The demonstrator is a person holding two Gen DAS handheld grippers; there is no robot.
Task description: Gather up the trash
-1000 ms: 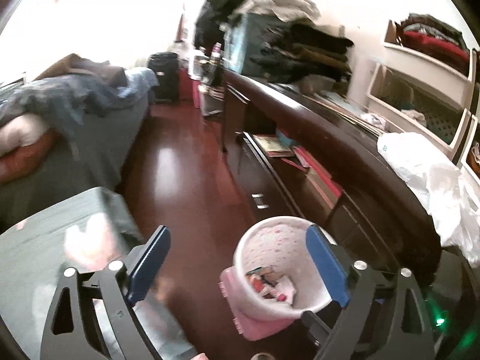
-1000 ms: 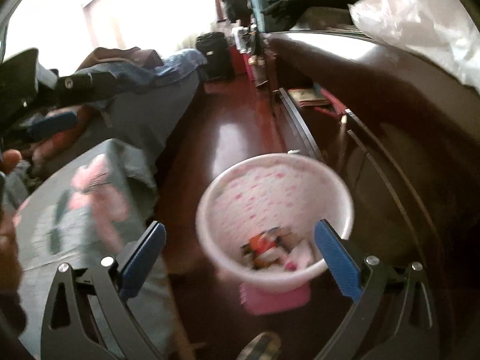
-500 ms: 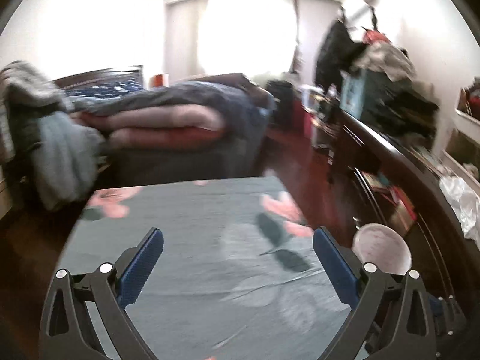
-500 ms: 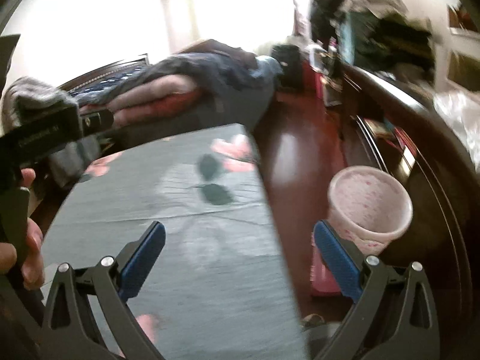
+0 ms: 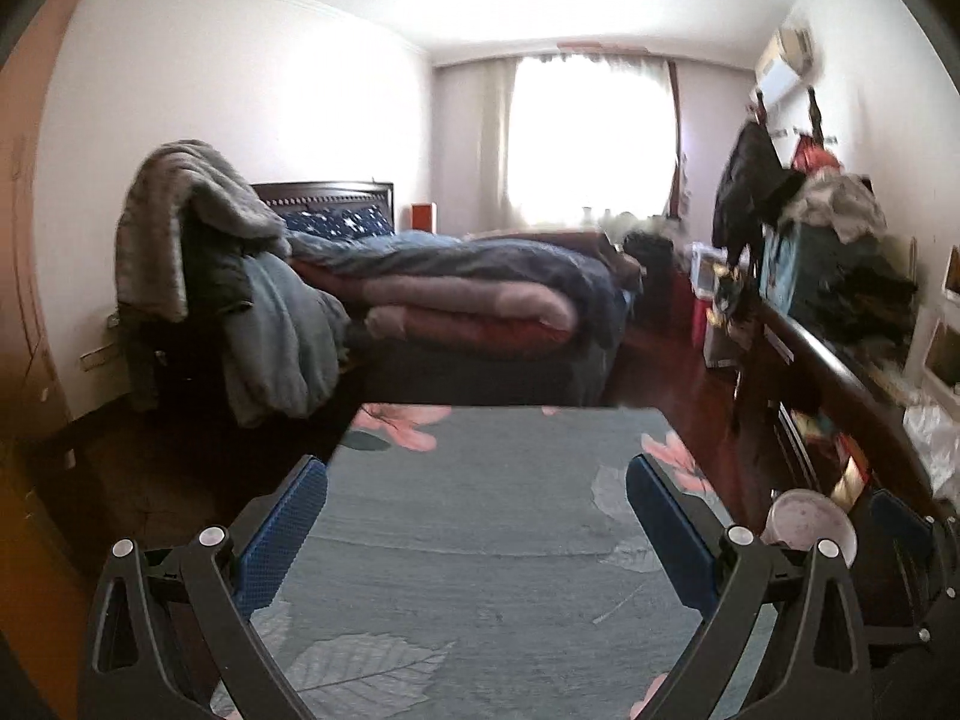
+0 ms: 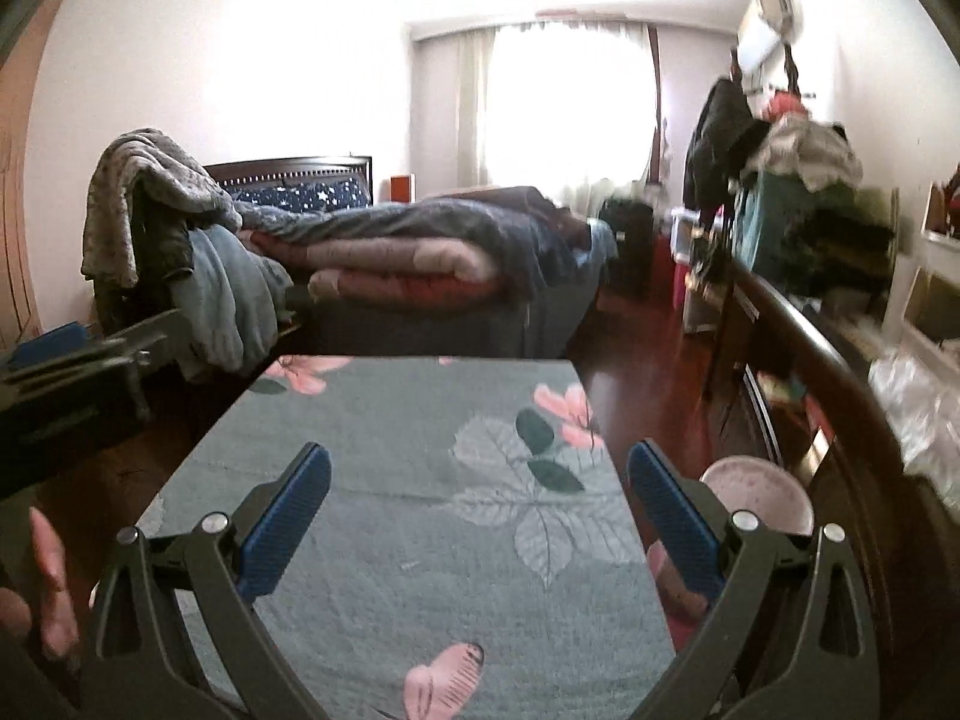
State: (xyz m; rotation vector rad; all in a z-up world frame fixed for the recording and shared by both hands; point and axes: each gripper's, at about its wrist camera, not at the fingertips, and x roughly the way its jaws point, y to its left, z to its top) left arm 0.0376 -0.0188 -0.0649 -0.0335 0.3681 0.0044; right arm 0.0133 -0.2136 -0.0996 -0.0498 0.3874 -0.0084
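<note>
Trash bin (image 6: 757, 495) stands upright, mouth up, beside flowered table (image 6: 420, 480).

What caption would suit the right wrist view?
Open right claw above a floral cloth, pink bin at right, bed beyond.

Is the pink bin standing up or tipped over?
Standing up. The bin sits beside the table, its round mouth facing up.

Pink-speckled white trash bin (image 6: 757, 495) upright on floor, lower right of frame, beside dark dresser; contents not visible.
</note>
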